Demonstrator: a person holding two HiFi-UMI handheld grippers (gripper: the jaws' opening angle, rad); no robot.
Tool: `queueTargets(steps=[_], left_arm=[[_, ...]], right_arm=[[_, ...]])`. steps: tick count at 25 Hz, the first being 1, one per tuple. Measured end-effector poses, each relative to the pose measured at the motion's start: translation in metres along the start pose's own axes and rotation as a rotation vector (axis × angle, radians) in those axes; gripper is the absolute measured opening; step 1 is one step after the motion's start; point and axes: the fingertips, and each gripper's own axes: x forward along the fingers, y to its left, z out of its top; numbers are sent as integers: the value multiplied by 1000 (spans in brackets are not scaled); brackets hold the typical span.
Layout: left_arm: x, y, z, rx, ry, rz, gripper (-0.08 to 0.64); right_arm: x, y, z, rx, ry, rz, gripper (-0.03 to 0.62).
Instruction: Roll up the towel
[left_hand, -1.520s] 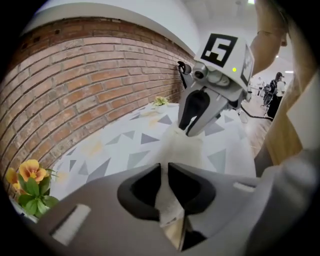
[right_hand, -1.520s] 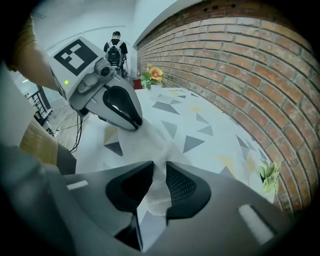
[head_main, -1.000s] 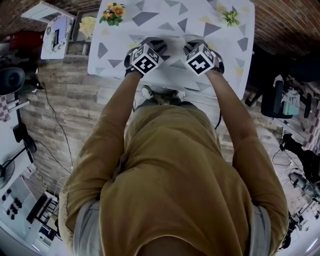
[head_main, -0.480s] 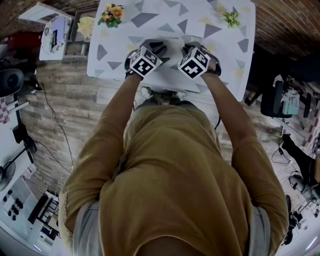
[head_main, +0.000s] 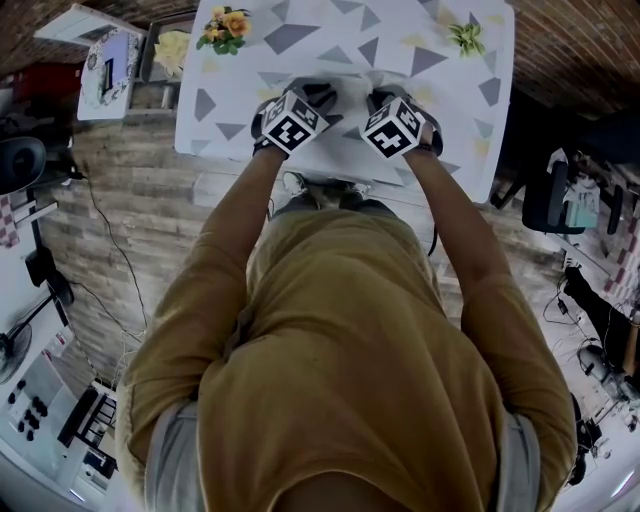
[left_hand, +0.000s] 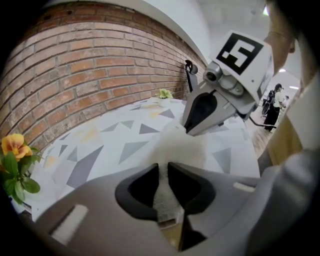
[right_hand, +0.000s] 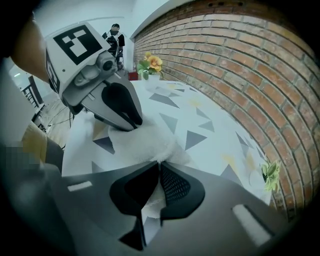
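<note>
White terry towel (left_hand: 182, 145) lies bunched on the near part of the patterned table (head_main: 330, 35), caught at both ends so the roll can be turned evenly. At one end the left gripper (left_hand: 163, 172) has its jaws nearly together, pinching a thin fold of the cloth. At the other end the right gripper (right_hand: 159, 175) has just been closing its jaws, and a fold of towel sits pinched between them. Both tools point down at the tabletop, side by side and near each other, probably to keep the roll straight. Flowers (head_main: 225, 25) and a small green plant (head_main: 463, 37) stand well apart from the work, at the far side
</note>
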Motion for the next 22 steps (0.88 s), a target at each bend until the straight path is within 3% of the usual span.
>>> queueTargets(steps=[3, 10, 22], left_arm=[[1, 2, 2, 32, -4, 6, 107], [-1, 6, 1, -56, -37, 19, 107], [-48, 36, 14, -137, -151, 157, 97]], right_arm=[[0, -1, 0, 27, -13, -6, 18], [-4, -2, 0, 59, -22, -42, 20], [-47, -9, 5, 244, -188, -133, 20]])
